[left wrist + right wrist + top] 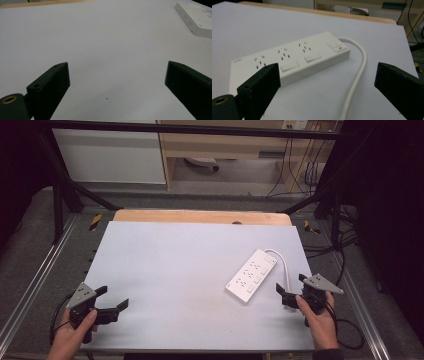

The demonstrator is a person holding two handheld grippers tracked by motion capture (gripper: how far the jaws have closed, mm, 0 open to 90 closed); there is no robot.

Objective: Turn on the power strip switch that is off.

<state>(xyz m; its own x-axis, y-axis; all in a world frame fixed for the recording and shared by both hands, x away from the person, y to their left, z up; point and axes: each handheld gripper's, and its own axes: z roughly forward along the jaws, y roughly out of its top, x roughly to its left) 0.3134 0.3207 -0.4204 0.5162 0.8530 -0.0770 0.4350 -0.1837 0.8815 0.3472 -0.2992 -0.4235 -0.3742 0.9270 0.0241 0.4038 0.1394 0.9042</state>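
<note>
- Black left claw (116,306) sits at the near left of the bench (175,260), released, nothing between its jaws, well apart from everything else.
- Right claw (290,289) sits at the near right, also released, aimed at the strip (251,275) just beside it.
- White strip lies flat and slanted, right of centre, its cord (283,261) looping off the far end and curving back toward the right claw.
- Risk, as I judge it: a grab at the near end could catch the cord, or nudge the light strip so it slides on the smooth sheet.
- Right claw view shows the sockets, buttons and red-marked switch (336,45); the high view blurs these.
- Left claw view catches just a corner of the strip (197,20) at far right.
- High view alone gives both hands and the wooden edge (200,216) at the far side.
</note>
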